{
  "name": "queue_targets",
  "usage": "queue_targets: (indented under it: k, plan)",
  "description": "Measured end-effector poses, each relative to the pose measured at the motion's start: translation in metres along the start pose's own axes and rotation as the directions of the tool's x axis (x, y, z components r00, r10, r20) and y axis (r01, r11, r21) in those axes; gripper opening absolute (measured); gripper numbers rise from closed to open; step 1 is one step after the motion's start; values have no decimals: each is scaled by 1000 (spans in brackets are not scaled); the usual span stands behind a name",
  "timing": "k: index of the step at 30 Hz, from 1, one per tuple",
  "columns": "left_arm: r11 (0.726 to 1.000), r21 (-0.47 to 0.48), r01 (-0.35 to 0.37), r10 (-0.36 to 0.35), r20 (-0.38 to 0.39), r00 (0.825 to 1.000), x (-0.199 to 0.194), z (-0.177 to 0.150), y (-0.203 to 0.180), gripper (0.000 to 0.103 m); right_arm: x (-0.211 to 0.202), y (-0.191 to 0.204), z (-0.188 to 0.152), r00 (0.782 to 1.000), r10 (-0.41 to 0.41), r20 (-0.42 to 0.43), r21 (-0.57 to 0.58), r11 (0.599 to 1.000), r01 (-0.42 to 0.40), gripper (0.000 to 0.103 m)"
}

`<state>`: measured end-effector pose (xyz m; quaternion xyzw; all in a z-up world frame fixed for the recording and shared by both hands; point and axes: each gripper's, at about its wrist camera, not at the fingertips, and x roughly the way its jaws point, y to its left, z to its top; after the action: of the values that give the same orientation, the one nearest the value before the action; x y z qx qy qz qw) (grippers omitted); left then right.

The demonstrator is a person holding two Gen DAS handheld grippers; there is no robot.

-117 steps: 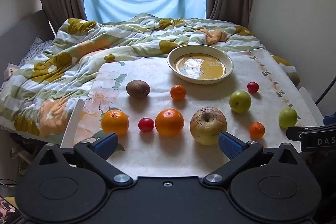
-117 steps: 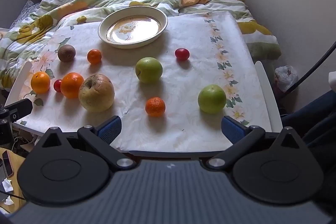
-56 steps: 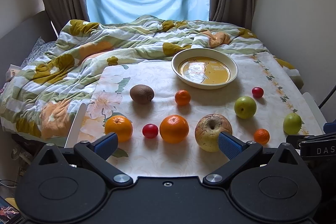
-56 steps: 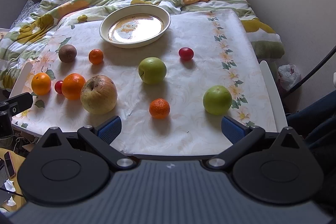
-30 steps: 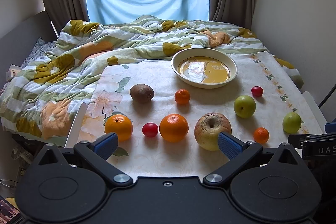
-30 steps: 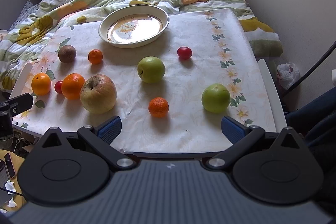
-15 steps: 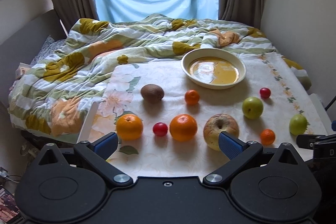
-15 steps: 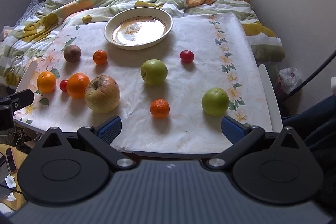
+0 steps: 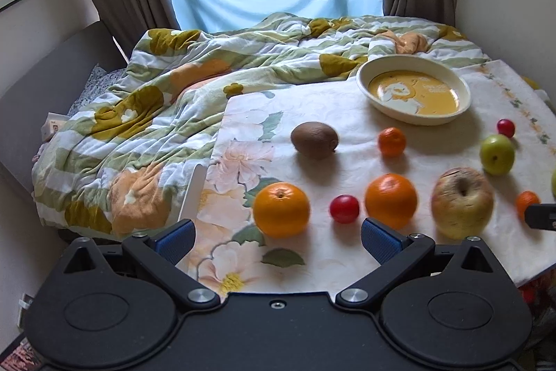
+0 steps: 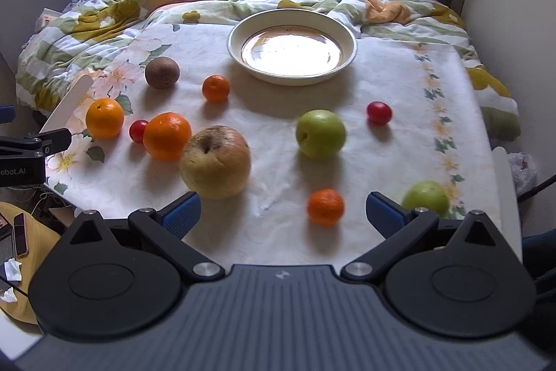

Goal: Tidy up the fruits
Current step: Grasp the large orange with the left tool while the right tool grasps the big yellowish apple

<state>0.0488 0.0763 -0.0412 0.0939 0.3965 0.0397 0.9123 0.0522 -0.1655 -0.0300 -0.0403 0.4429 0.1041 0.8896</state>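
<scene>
Fruit is all loose on the cloth (image 10: 399,82), none in the bowl (image 10: 349,35); bowl sits at the far edge, centre-right, touching the quilt (image 9: 146,124).

Near row, left to right: orange (image 9: 281,209), cherry tomato (image 9: 344,208), second orange (image 9: 391,200) just beside it, big apple (image 10: 216,161); in the right wrist view that apple overlaps the second orange, contact we cannot tell. Behind them: kiwi (image 9: 314,140) and a mandarin (image 9: 392,141), well apart. Right half: green apple (image 10: 320,134), red tomato (image 10: 379,112) near it, second mandarin (image 10: 325,207) close to the near edge, second green apple (image 10: 425,197) near the front-right corner, partly behind our right finger.

Open room: clear strip between the bowl and the middle fruit; bare cloth along the right border; a gap at the near edge between big apple and second mandarin.

Left gripper (image 9: 276,240) spread wide, holding nothing, low over the near-left edge, the first orange between its pads. Right gripper (image 10: 283,214) also spread wide, holding nothing, at the near edge, second mandarin between its fingers.
</scene>
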Motion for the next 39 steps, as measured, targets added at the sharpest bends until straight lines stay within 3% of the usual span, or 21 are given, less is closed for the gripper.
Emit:
queue_targets:
  k: [12, 17, 23, 34, 39]
  plan:
    - [989, 73, 132, -129, -43, 991, 74, -10, 26, 100, 56, 46, -2, 999, -36, 7, 51, 998, 35, 103]
    - [980, 104, 171, -166, -60, 984, 92, -7, 24, 89, 70, 56, -3, 998, -55, 10, 70, 996, 54, 103]
    - [967, 101, 235, -228, -78, 971, 105, -4, 24, 66, 81, 60, 0, 998, -65, 12, 88, 994, 64, 103]
    - [963, 72, 259, -254, -66, 965, 105, -4, 29, 65, 98, 64, 7, 998, -61, 1, 84, 995, 61, 103]
    - [965, 51, 256, -253, -66, 965, 104, -4, 29, 64, 104, 65, 8, 999, -43, -10, 67, 997, 44, 95]
